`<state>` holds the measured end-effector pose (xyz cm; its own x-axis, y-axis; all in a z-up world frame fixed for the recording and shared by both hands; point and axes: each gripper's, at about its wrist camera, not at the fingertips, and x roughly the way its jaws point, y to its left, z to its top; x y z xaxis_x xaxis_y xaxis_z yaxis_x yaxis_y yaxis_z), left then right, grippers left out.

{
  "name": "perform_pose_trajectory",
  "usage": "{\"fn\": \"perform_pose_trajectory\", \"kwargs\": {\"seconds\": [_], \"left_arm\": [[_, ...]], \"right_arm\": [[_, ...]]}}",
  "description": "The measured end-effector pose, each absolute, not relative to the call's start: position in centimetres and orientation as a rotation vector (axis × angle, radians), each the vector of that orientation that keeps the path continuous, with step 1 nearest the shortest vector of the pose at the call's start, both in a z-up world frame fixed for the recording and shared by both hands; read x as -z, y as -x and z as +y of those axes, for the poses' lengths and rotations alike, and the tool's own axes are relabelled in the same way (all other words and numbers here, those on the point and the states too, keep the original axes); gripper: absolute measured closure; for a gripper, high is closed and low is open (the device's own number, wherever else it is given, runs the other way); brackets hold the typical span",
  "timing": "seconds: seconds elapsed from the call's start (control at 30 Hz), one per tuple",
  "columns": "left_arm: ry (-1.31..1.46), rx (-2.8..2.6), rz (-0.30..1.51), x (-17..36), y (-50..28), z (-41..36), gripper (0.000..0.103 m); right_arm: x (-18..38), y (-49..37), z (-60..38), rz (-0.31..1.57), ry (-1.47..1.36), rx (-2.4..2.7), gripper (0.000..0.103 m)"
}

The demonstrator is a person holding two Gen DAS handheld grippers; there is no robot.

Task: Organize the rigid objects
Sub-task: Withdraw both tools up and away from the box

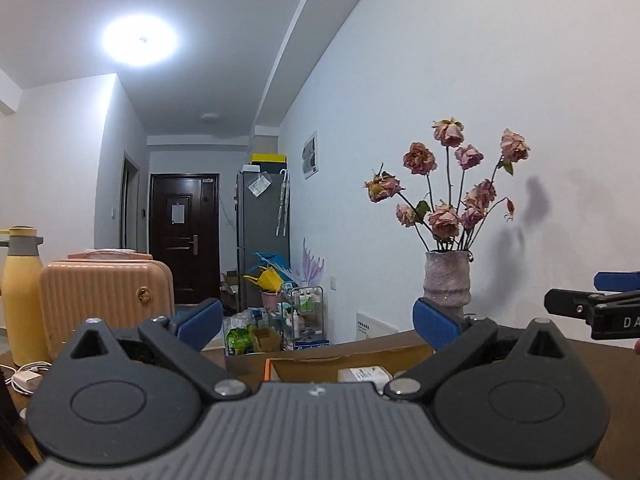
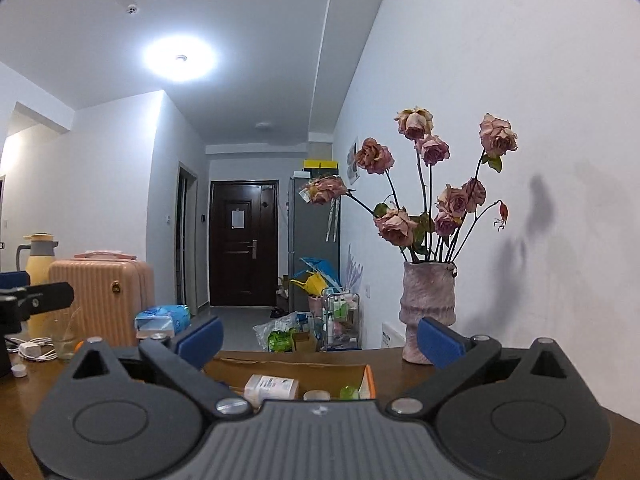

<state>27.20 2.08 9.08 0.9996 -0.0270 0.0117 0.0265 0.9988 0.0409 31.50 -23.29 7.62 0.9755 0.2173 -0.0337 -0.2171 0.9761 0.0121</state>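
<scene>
A cardboard box (image 2: 288, 364) with an orange side lies open on the brown table below both grippers. In the right wrist view it holds a white labelled bottle (image 2: 272, 387), a small white cap (image 2: 316, 395) and a green item (image 2: 349, 392). In the left wrist view the box (image 1: 344, 360) shows a white labelled packet (image 1: 364, 374). My left gripper (image 1: 318, 322) is open and empty above the box. My right gripper (image 2: 318, 334) is open and empty above it too. The right gripper shows at the left view's right edge (image 1: 600, 308).
A pink vase of dried roses (image 2: 428, 308) stands at the table's back right by the wall. A peach suitcase (image 2: 104, 300), a yellow thermos (image 2: 38, 280), a glass (image 2: 64, 338), a white charger with cable (image 2: 34, 350) and a blue tissue pack (image 2: 162, 318) are at the left.
</scene>
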Motion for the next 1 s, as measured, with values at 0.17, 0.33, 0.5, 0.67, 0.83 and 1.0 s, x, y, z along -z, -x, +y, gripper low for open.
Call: {"fn": "perform_pose_trajectory", "kwargs": {"seconds": [0.17, 0.33, 0.5, 0.67, 0.83, 1.0], "left_arm": [[-0.032, 0.045, 0.004, -8.5, -23.8, 1.9, 0.0], [-0.029, 0.079, 0.043, -7.8, -19.0, 1.9, 0.0], [-0.044, 0.089, 0.092, -7.2, -14.5, 2.4, 0.0], [-0.027, 0.09, 0.107, -6.5, -10.6, 3.0, 0.0], [-0.012, 0.0, 0.106, -5.1, -7.0, 3.6, 0.0], [0.009, -0.083, 0.103, -2.8, -3.3, 3.3, 0.0]], "right_arm": [[-7.0, -28.6, -23.0, 0.059, -0.021, -0.231, 0.0], [-6.3, -24.4, -22.9, 0.108, -0.018, -0.234, 0.0], [-6.1, -19.9, -23.3, 0.109, 0.001, -0.253, 0.0], [-5.3, -15.4, -23.3, 0.108, 0.052, -0.275, 0.0], [-4.0, -10.7, -23.2, 0.135, 0.102, -0.262, 0.0], [-2.7, -5.7, -22.4, 0.127, 0.108, -0.233, 0.0]]}}
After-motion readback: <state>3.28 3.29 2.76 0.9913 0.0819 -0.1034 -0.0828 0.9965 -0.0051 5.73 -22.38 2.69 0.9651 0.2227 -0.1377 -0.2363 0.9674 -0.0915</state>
